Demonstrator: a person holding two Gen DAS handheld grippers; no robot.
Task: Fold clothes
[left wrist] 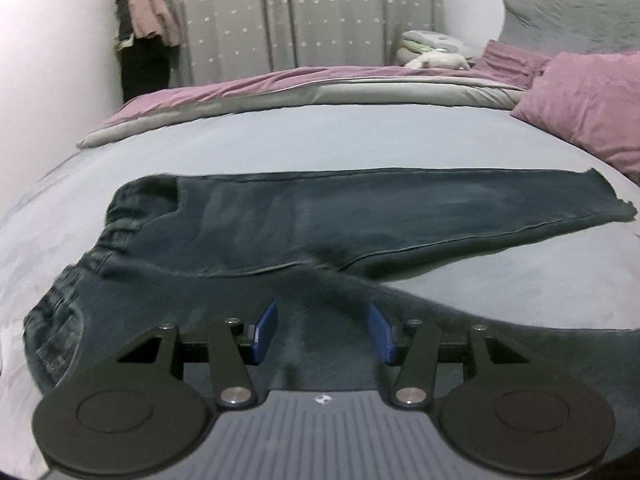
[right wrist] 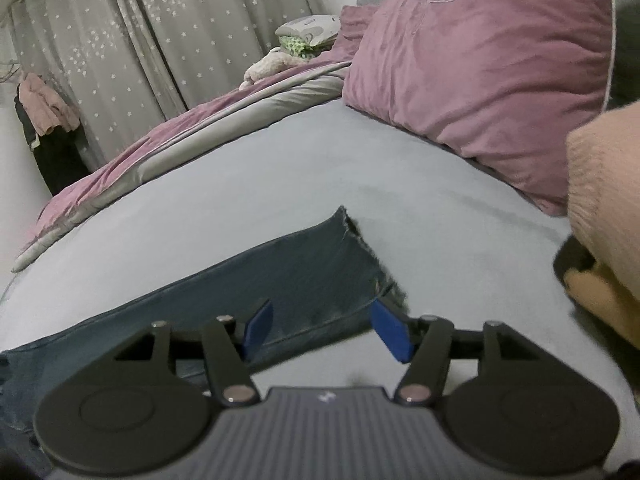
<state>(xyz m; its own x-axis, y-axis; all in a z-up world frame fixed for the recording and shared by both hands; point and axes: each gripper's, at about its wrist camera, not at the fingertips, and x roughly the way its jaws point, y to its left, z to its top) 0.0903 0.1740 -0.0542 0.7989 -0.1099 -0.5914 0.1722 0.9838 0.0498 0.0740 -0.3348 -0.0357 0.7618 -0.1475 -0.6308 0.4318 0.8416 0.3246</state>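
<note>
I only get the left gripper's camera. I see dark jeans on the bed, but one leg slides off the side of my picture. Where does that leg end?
Observer: In the right wrist view a frayed leg hem lies flat on the grey bedsheet, just ahead of the right gripper.
Operator: Is that gripper holding the hem?
Observer: No. Its blue fingers stand apart, with nothing between them.
Operator: Is anything else near it?
Observer: Yes, a person's hand in a peach sleeve shows at the right edge of that view.
</note>
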